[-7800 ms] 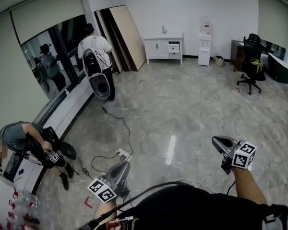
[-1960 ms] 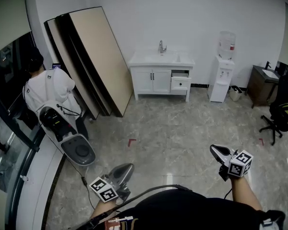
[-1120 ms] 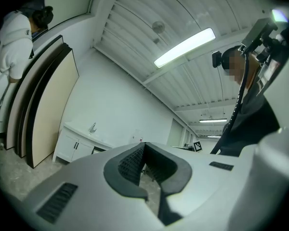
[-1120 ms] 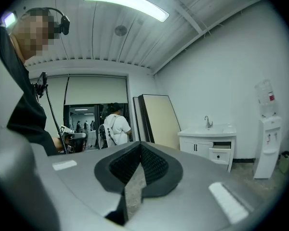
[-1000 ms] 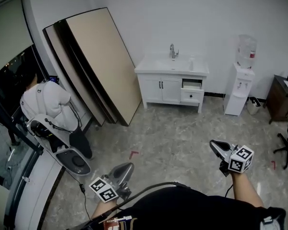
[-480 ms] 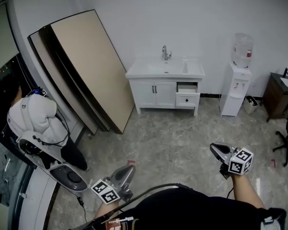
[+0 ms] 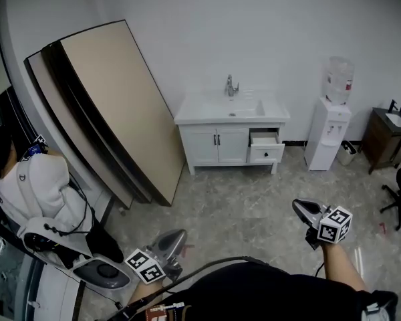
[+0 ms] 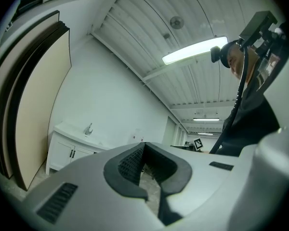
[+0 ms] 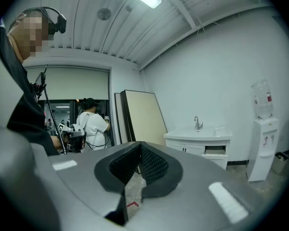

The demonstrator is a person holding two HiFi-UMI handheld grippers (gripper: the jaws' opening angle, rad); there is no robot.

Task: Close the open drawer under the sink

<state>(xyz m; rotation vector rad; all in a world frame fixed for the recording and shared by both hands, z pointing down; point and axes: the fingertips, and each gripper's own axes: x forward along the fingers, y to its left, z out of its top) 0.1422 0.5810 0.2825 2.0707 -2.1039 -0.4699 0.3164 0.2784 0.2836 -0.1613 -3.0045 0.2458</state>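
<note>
White drawer [image 7: 266, 151] stands pulled out at the upper right of the cabinet [image 7: 214, 146] under the sink [image 7: 237, 107], against the far wall and well apart from both tools. Its inside is too small and shadowed to tell whether it holds anything. The cabinet's two doors beside it are closed, and a tap [image 7: 230, 85] rises behind the basin. Just right of the cabinet stands a water dispenser [image 7: 327, 139] with a bottle on top; to the left, large boards [image 7: 113, 105] lean on the wall. A dark desk [image 7: 387, 136] is cut off at the right edge, and a person in a white top [image 7: 37, 186] is partly cut off at the left. Near the bottom, the left tool [image 7: 179, 234] and the right tool [image 7: 298, 206] are both clenched on nothing, pads pressed together.
</note>
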